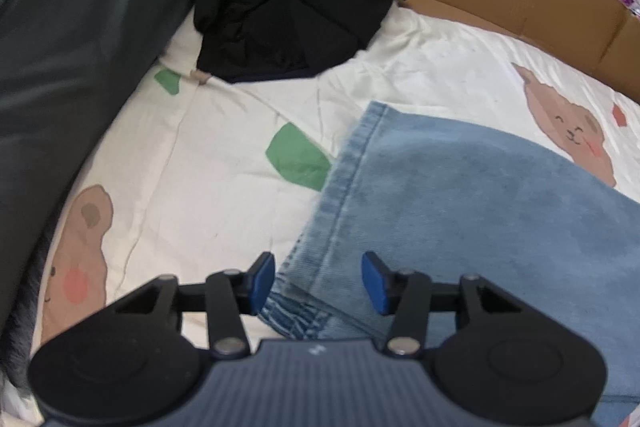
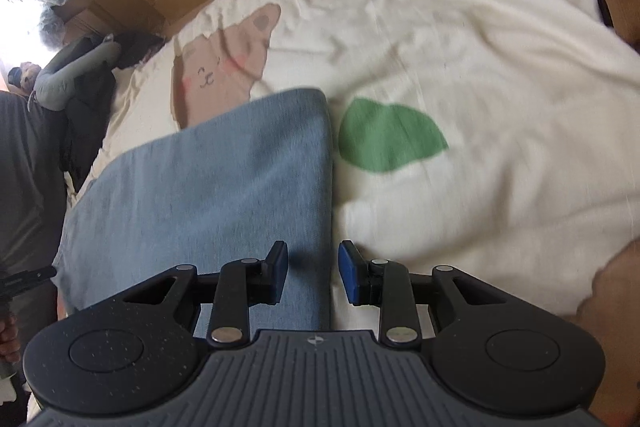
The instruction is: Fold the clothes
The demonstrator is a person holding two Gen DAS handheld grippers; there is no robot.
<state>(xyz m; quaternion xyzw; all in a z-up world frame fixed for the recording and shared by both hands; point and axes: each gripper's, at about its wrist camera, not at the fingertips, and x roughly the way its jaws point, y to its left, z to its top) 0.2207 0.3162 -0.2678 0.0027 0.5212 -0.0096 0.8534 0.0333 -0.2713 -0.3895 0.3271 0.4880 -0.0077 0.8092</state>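
Both grippers gape, holding nothing: left gripper [image 1: 318, 281] over the jeans' [image 1: 460, 195] hemmed corner, right gripper [image 2: 313, 277] astride their folded edge. Jeans lie flat mid-bedsheet [image 1: 224, 195]; a black garment [image 1: 288, 15] sits crumpled toward its far corner. Any pinch should catch every denim layer squarely.
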